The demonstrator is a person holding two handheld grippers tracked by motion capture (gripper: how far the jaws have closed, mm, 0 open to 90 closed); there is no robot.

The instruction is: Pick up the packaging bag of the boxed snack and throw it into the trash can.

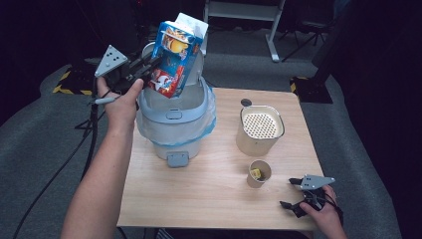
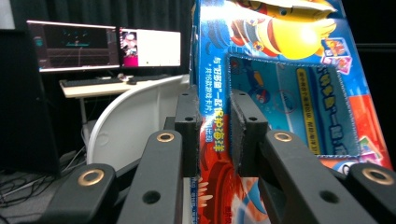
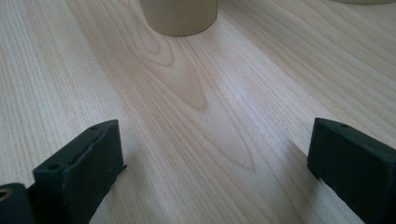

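1. Where the high view is read from its left edge, the left gripper (image 1: 144, 69) is seen raised beside the bin (image 1: 174, 127), its jaws clamped on a colourful carton (image 1: 171, 57).
2. The carton is held tilted above the bin's open mouth, its lower end just at the rim; whether it touches the rim cannot quite be told. In the left gripper view the carton (image 2: 280, 93) is shown pinched by one narrow edge between the two black pads (image 2: 247, 133).
3. The bin is set on the left part of the wooden table (image 1: 219, 199), with a pale blue liner (image 1: 209, 119) folded over its rim and its white lid (image 2: 135, 116) standing open behind.
4. A cream container (image 1: 260, 130) with a perforated top is placed right of the bin, well apart from it.
5. A paper cup (image 1: 259, 173) is found just in front of the container, with something yellow inside.
6. The right gripper (image 1: 293, 194) is rested at the table's near right corner, its jaws spread wide on nothing, the cup (image 3: 178, 16) ahead.
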